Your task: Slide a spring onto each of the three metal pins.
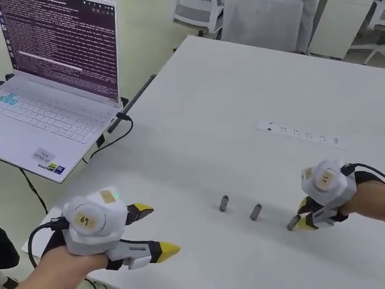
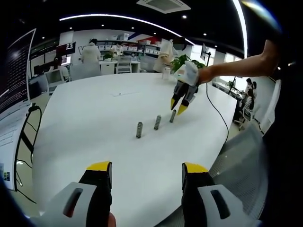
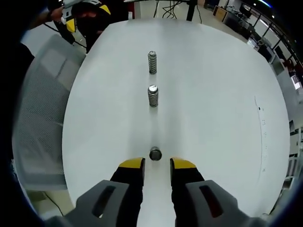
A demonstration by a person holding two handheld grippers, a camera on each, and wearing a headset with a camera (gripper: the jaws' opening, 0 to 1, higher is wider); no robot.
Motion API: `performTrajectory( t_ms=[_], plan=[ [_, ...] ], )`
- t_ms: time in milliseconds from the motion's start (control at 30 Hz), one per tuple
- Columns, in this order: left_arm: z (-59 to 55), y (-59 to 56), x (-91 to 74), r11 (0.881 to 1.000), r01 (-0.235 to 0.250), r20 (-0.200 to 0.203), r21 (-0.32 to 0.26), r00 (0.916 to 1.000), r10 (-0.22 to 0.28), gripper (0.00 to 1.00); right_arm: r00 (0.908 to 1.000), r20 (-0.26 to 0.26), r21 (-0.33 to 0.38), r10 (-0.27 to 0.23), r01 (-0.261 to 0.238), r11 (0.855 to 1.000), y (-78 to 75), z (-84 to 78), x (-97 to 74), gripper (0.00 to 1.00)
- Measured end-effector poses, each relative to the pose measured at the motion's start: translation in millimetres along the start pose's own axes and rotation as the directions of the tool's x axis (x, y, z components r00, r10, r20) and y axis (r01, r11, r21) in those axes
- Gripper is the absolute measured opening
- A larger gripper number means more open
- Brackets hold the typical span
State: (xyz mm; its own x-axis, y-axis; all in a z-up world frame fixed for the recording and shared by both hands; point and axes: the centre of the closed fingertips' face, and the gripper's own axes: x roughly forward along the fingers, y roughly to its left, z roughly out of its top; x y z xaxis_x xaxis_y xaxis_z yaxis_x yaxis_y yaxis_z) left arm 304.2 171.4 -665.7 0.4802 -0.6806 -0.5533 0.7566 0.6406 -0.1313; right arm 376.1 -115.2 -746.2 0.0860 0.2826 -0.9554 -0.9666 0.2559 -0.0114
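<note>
White worktop (image 1: 240, 90) carries three upright springs in a row. Right claw (image 3: 157, 165), jaws narrowly parted and holding nothing, points along the row. The nearest spring (image 3: 155, 153) stands just ahead of its tips, with the middle spring (image 3: 153, 95) and far spring (image 3: 152, 62) beyond. Left claw (image 2: 147, 168), jaws wide and empty, sits well apart from the row, with a laptop (image 1: 54, 90) to its left.
</note>
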Motion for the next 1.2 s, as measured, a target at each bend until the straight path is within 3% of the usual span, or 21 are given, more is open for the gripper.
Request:
performTrajectory(
  t_ms=[200,467,733,1067,1133,1200],
  plan=[
    [4.8,-3.2,3.4,1.0,0.008,0.006,0.01,0.9999,-0.008,0.55,0.9991,0.037,0.073,-0.021,0.018,0.997,5.5,-9.4,-8.1,0.21],
    [8.7,-1.5,6.8,1.0,0.006,0.015,0.014,0.9999,-0.006,0.55,0.993,0.095,0.184,-0.07,0.052,0.982,16.6,-19.8,-8.6,0.25],
    [14.7,-1.4,11.0,1.0,0.008,0.02,0.022,0.9998,-0.008,0.55,0.9714,0.189,0.331,-0.143,0.074,0.941,31.0,-24.1,-16.9,0.3],
    [17.1,0.4,12.2,1.0,0.004,0.021,0.024,0.9998,-0.004,0.55,0.9512,0.24,0.422,-0.194,0.078,0.903,52.3,-28.7,-19.1,0.34],
    [17.2,1.8,12.3,1.0,0.0,0.023,0.023,0.9997,-0.001,0.55,0.9456,0.253,0.432,-0.204,0.078,0.898,56.0,-27.3,-21.6,0.36],
    [17.9,1.8,12.1,1.0,-0.001,0.023,0.023,0.9997,0.001,0.55,0.9327,0.275,0.445,-0.233,0.091,0.891,60.9,-23.5,-27.8,0.37]
  ],
)
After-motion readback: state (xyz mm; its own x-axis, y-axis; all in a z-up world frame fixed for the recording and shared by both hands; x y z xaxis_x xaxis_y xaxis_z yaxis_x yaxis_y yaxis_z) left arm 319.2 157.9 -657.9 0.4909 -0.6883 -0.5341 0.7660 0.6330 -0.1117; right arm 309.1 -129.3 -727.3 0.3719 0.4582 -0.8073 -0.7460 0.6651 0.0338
